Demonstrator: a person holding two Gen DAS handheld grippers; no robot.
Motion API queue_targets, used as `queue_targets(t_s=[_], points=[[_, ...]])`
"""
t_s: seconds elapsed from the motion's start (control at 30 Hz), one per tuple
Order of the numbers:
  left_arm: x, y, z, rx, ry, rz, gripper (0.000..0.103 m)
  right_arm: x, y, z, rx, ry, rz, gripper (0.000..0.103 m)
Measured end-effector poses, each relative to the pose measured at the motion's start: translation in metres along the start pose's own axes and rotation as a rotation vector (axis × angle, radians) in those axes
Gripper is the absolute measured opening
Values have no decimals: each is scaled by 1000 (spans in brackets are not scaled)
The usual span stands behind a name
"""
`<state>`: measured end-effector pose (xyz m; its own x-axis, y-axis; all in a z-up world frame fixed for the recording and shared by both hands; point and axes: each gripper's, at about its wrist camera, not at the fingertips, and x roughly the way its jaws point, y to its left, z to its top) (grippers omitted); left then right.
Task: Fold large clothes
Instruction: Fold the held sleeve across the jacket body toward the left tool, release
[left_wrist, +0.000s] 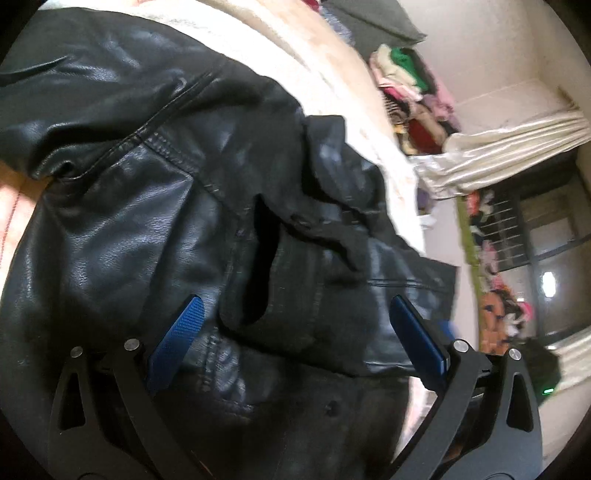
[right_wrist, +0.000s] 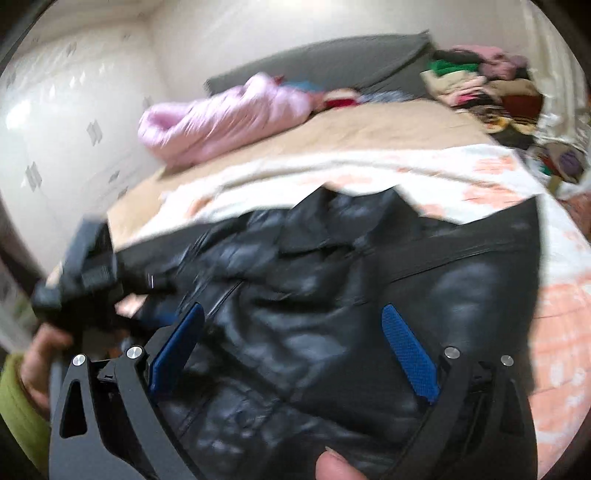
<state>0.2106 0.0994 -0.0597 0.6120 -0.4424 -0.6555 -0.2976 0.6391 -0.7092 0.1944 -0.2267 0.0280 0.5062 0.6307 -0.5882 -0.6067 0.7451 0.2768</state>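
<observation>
Both jaws gape wide: our left gripper (left_wrist: 295, 325) and right gripper (right_wrist: 295, 332) hover over the black jacket (left_wrist: 147, 206) on the bed (right_wrist: 369, 125), holding nothing. Stiff leather may spring open; loose sleeve (left_wrist: 280, 266) could slide.

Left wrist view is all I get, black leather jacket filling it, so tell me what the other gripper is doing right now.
Observer: The right gripper hangs over the same black leather jacket, jaws spread wide, nothing pinched between them.
Operator: Is my left gripper visible from there?
Observer: Yes, the left gripper shows blurred at the jacket's left edge, with a hand in a green sleeve below it.
Operator: Anything else on the bed I cannot see?
Observer: A pink puffer jacket lies at the far side of the bed, against the grey headboard.
</observation>
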Motion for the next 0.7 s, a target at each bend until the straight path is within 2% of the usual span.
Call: queue_targets(t_s=[0.07, 0.13, 0.17, 0.2, 0.23, 0.27, 0.33, 0.4, 0.5, 0.7], points=[[7, -2, -1, 9, -7, 36, 93, -13, -18, 5, 51, -40, -27, 95], [9, -7, -2, 38, -24, 29, 92, -26, -38, 8, 108, -76, -46, 88], [10, -9, -2, 44, -25, 12, 83, -32, -45, 10, 130, -91, -58, 88], [11, -12, -2, 52, -26, 20, 75, -36, -52, 10, 151, -105, -66, 88], [12, -17, -1, 76, -34, 41, 62, -39, -58, 10, 168, -115, -75, 88], [13, -20, -1, 90, -39, 55, 55, -43, -64, 11, 188, -128, -89, 88], [16, -26, 0, 115, -47, 77, 26, -48, -75, 10, 222, -147, -105, 87], [17, -35, -1, 162, -61, 87, 8, -53, -85, 10, 248, -162, -124, 87], [10, -54, -2, 241, -91, 84, 2, -58, -98, 11, 278, -178, -167, 86], [-26, -123, -7, 406, -142, -44, 0, -77, -128, 8, 366, -237, -212, 83]])
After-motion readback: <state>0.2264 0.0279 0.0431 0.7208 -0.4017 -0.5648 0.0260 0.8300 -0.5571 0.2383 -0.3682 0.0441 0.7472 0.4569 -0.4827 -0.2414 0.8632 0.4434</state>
